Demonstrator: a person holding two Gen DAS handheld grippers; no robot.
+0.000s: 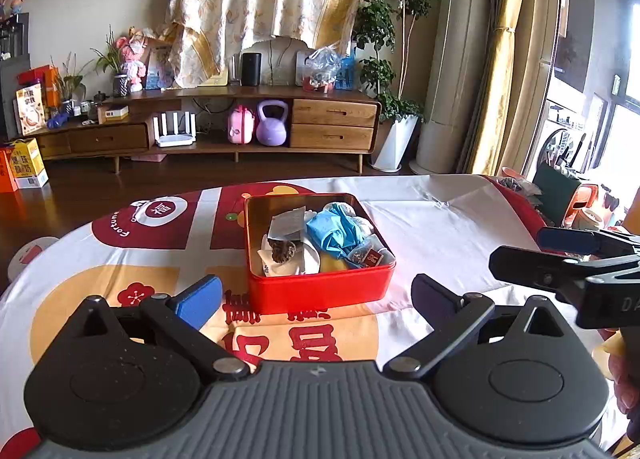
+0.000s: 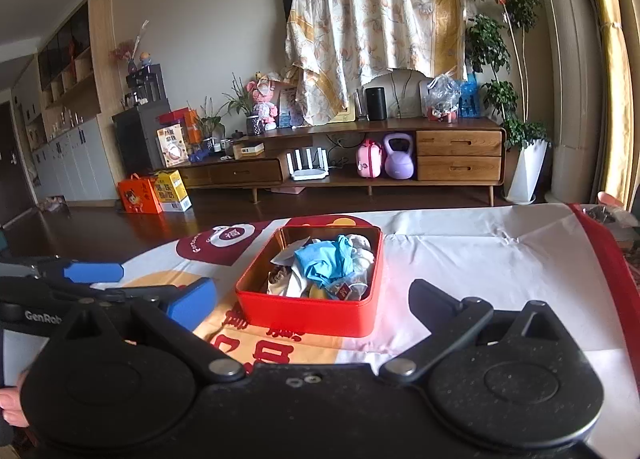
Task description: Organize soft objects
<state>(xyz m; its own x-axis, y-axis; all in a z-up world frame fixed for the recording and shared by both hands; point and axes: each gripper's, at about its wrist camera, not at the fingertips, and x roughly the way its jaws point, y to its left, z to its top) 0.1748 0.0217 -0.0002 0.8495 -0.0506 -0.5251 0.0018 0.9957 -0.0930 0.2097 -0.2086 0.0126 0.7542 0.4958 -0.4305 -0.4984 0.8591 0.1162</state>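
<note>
In the left wrist view, the left gripper [image 1: 316,299] is filling the bottom of the frame, its two blue-padded fingers [image 1: 202,299] standing wide apart with nothing between them. Just beyond the gap, at the centre of the frame, a red tin box [image 1: 320,291] is sitting on the printed tablecloth [image 1: 440,235]. Inside it a blue cloth [image 1: 334,233] is lying at the upper right of the heap, with a white paper piece [image 1: 286,223] to its left and a brown knobbly item [image 1: 283,251] below that; the rest of the pile is too jumbled to tell apart. At the right edge of the frame the right gripper [image 1: 520,251] is reaching in sideways, jaws apart and empty, well clear of the box. A wooden TV cabinet [image 1: 332,119] is standing along the far wall in the upper half.

In the right wrist view, the right gripper [image 2: 312,299] is occupying the bottom of the frame, its fingers spread wide and holding nothing. The red tin box [image 2: 308,315] is sitting slightly left of centre, just ahead of the gap, with the blue cloth [image 2: 324,261] showing on top of its contents. At the left edge the left gripper [image 2: 108,279] is showing side-on, its blue pads apart, beside the box and not touching it. A purple kettlebell [image 2: 398,157] is resting in the cabinet in the upper middle.
</note>
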